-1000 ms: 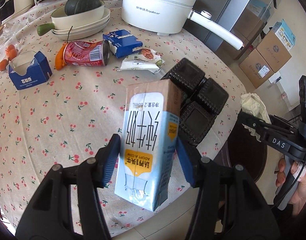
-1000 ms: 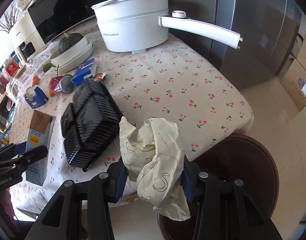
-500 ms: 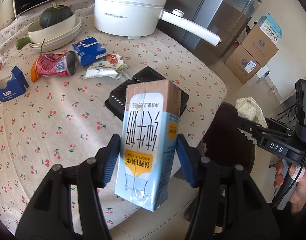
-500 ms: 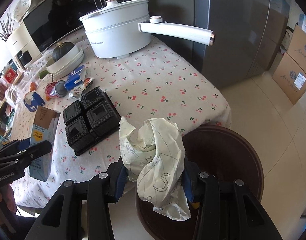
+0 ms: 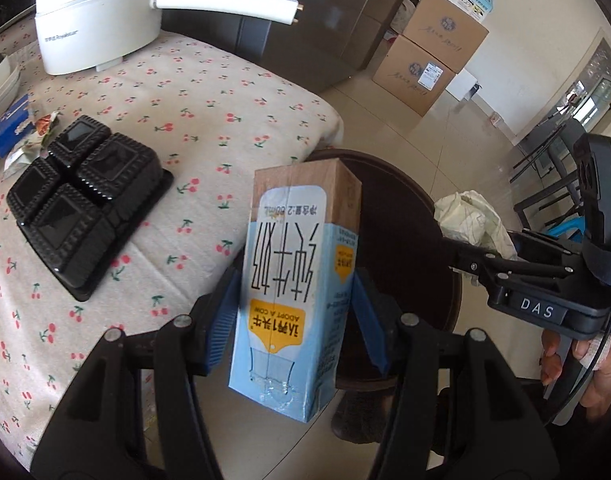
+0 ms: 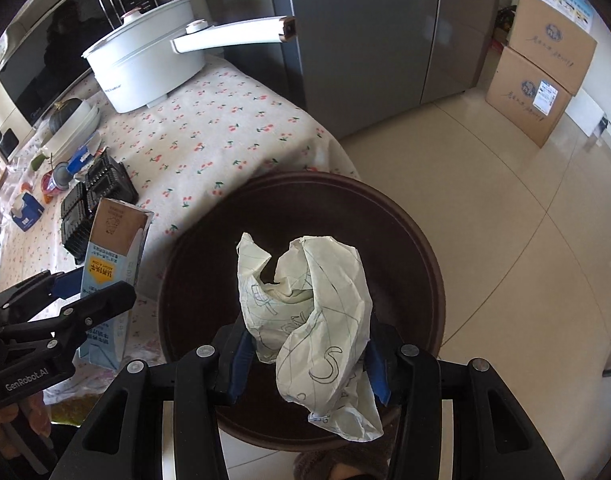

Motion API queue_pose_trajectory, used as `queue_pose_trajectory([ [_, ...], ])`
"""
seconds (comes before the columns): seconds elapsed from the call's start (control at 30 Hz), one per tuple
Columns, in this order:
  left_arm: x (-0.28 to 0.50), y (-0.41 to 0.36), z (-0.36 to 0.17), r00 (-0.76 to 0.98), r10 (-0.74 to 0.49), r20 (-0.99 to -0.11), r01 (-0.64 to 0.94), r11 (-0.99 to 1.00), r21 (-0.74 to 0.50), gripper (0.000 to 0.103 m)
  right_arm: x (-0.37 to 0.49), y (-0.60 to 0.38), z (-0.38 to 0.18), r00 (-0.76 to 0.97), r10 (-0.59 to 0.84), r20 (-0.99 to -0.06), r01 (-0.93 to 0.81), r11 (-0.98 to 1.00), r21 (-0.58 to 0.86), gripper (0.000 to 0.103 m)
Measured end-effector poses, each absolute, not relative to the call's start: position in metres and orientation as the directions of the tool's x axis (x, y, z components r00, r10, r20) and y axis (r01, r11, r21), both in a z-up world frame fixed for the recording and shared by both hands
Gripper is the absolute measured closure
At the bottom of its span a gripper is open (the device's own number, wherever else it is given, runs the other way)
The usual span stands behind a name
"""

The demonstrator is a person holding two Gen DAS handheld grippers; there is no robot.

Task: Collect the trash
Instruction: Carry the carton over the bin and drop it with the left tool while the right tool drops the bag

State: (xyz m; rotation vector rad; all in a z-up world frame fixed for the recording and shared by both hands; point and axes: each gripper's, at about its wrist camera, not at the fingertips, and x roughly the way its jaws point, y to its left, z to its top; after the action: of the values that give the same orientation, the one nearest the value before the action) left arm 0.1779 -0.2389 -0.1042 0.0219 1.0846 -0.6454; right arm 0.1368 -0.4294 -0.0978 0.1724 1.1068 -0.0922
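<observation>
The milk carton [image 5: 295,292] is clamped in the left gripper [image 5: 295,320], now carried off the bench [image 5: 209,120] to the rim of the brown bin [image 6: 425,264]. The crumpled paper [image 6: 313,320] is between the pads of the right gripper [image 6: 305,364], whose jaws are opening; it has been brought from the bench edge to directly above the bin.

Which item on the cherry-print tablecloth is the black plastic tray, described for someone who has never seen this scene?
Start at the white pot with the long handle on the cherry-print tablecloth. Come toward the table's near edge to the black plastic tray lying flat. It is the only all-black item, ridged and split into four square cups.
</observation>
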Motion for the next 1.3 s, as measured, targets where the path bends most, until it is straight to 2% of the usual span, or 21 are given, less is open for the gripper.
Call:
queue_pose_trajectory([
  [0.2,0.171,-0.261,-0.109,0.322,-0.501,-0.803,0.57,0.78,-0.258,0.042,0.121,-0.453,-0.106,0.426,-0.019,-0.905,0.205,0.976,0.076,0.053],
  [0.27,0.17,-0.262,-0.107,0.363,-0.462,-0.809,0.566,0.799,-0.202,0.022,0.119,-0.458,-0.108,0.422,-0.023,-0.906,0.215,0.974,0.075,0.053],
  [0.37,0.172,-0.254,-0.102,0.411,-0.413,-0.813,0.543,0.827,-0.145,0.01,0.12,-0.46,-0.108,0.421,-0.025,-0.907,0.22,0.973,0.075,0.053],
  [0.87,0.179,-0.151,-0.081,0.484,-0.286,-0.827,0.356,0.928,-0.112,0.005,0.133,-0.442,-0.108,0.422,-0.005,-0.907,0.172,0.982,0.075,0.053],
  [0.9,0.179,-0.143,-0.079,0.486,-0.282,-0.827,0.343,0.932,-0.116,0.004,0.134,-0.44,-0.108,0.419,-0.006,-0.908,0.172,0.982,0.074,0.051],
  [0.97,0.178,-0.128,-0.075,0.49,-0.272,-0.828,0.319,0.94,-0.12,0.003,0.137,-0.437,-0.108,0.42,0.003,-0.908,0.178,0.98,0.086,0.036],
  [1.0,0.178,-0.12,-0.074,0.493,-0.267,-0.828,0.307,0.944,-0.122,0.003,0.138,-0.435,-0.107,0.423,0.009,-0.906,0.183,0.978,0.096,0.022],
  [1.03,0.178,-0.113,-0.072,0.495,-0.264,-0.828,0.295,0.947,-0.125,0.002,0.139,-0.433,-0.105,0.428,0.013,-0.903,0.189,0.976,0.104,0.018],
  [1.3,0.177,-0.065,-0.062,0.508,-0.232,-0.829,0.215,0.967,-0.139,0.002,0.151,-0.4,-0.085,0.47,0.019,-0.883,0.138,0.986,0.095,0.015],
])
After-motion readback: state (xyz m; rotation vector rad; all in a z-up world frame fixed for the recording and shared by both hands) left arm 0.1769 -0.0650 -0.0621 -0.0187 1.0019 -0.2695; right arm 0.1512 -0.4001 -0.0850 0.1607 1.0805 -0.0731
